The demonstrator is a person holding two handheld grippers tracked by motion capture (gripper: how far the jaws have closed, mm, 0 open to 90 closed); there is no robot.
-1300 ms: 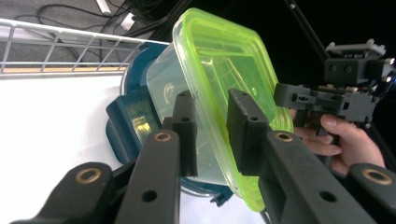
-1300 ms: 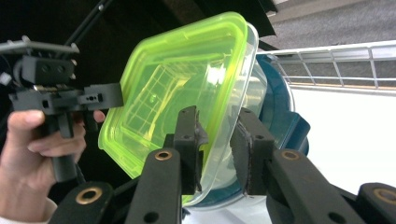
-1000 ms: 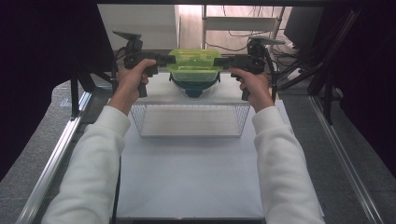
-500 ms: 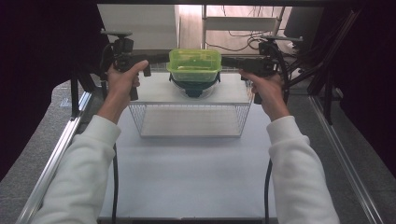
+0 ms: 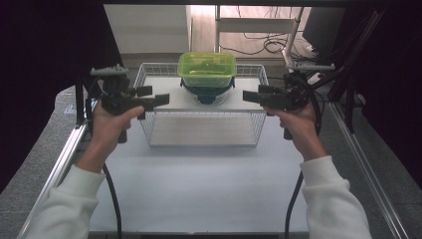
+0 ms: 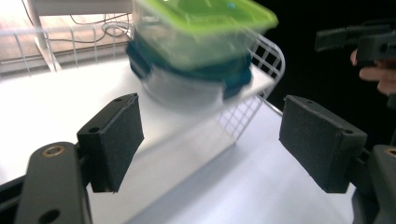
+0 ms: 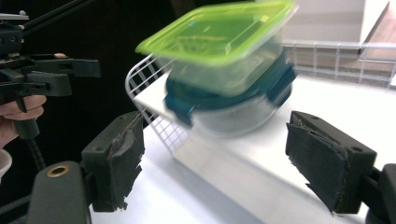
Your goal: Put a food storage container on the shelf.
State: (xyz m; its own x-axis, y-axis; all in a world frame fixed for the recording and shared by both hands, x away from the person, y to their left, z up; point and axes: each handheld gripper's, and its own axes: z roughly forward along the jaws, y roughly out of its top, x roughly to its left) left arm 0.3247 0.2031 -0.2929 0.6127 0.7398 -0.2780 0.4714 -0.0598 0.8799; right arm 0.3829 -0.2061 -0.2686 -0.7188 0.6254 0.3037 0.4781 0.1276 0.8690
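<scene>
1. White table with metal rails down both sides, dark curtains around it, cables on the floor at the back.
2. Both forearms in white sleeves come up from the bottom edge. The left gripper and right gripper are held level, tips pointing inward at each other, one on each side of the wire basket.
3. Both sets of jaws have just been opening and now stand wide apart, with nothing between the pads on either side.
4. Count: two grippers, one wire basket, two containers.
5. The containers are stacked at the far end of the basket's white top: a green-lidded clear box sitting on a round clear tub with a dark teal clip lid. Neither gripper touches them.
</scene>
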